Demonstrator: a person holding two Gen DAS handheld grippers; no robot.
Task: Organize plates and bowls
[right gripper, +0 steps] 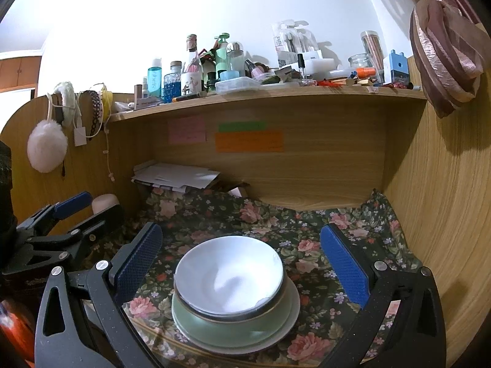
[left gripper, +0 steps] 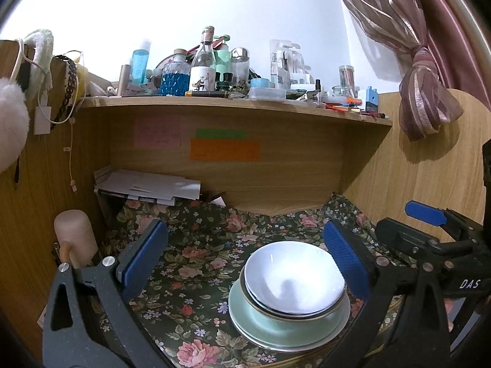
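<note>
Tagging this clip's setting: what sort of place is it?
Likely a bedroom desk nook, not a kitchen: a shelf crowded with cosmetics bottles, sticky notes on the wood back panel, and a tied pink curtain. The stacked dishes sit on a floral cloth.

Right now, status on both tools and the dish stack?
Left tool open, empty. Right tool open, empty. White bowl nested in green bowl on white plate, on floral cloth. Nothing blocking the stack.

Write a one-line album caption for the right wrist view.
Open right tool flanks stacked bowls on plates, floral cloth.
</note>
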